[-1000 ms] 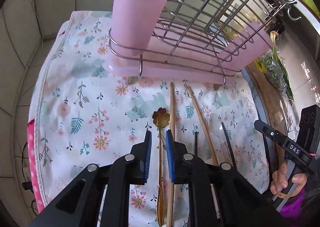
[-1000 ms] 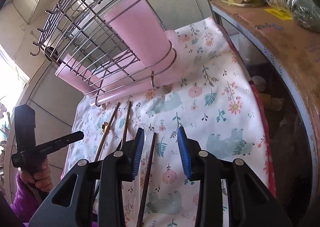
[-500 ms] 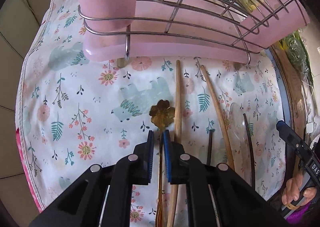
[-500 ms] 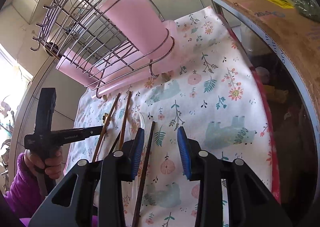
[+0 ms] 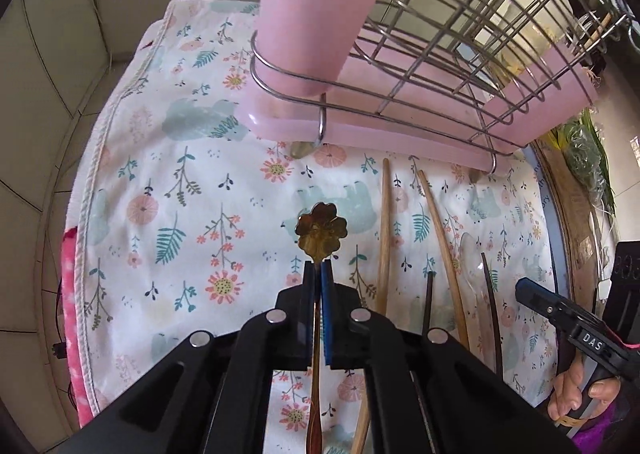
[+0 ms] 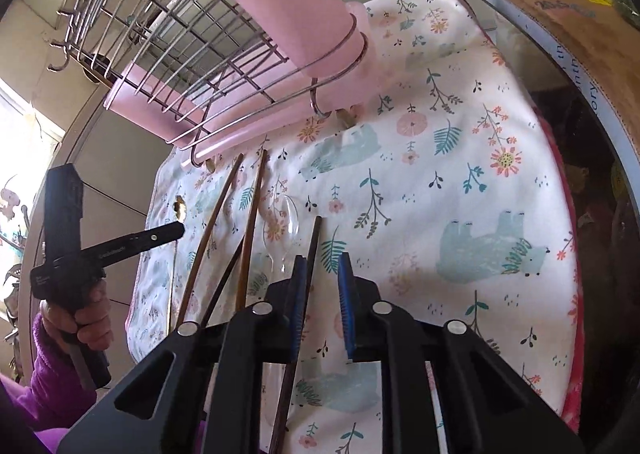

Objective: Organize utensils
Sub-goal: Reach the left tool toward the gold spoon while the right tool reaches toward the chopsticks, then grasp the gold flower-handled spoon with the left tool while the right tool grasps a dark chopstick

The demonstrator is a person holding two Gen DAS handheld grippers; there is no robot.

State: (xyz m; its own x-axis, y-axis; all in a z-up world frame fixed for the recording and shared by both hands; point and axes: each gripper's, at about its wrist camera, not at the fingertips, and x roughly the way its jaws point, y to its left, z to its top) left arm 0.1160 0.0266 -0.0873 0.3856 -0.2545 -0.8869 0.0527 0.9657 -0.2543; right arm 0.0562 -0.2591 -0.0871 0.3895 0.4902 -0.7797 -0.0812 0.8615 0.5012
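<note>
My left gripper [image 5: 321,274] is shut on the thin handle of the gold flower-headed spoon [image 5: 321,229], just behind its head, over the floral cloth [image 5: 180,182]. Two wooden chopsticks [image 5: 384,238], two dark chopsticks [image 5: 429,302] and a clear plastic spoon [image 5: 468,254] lie to its right. In the right wrist view my right gripper [image 6: 323,286] is closing. One dark chopstick [image 6: 312,250] lies between its jaws beside the left pad, and a gap still shows on the right. The left gripper [image 6: 176,230] appears at the far left, held by a hand.
A wire rack [image 5: 440,34] on a pink tray [image 5: 400,134] stands at the back of the cloth, with a tall pink cup [image 5: 316,14] at its corner. A cardboard box [image 6: 560,14] borders the right side. The cloth's right half [image 6: 460,194] is bare.
The left jaws have closed onto the gold spoon's handle. The right jaws have narrowed around the dark chopstick. The left gripper dipped closer to the cloth, then drew back.
</note>
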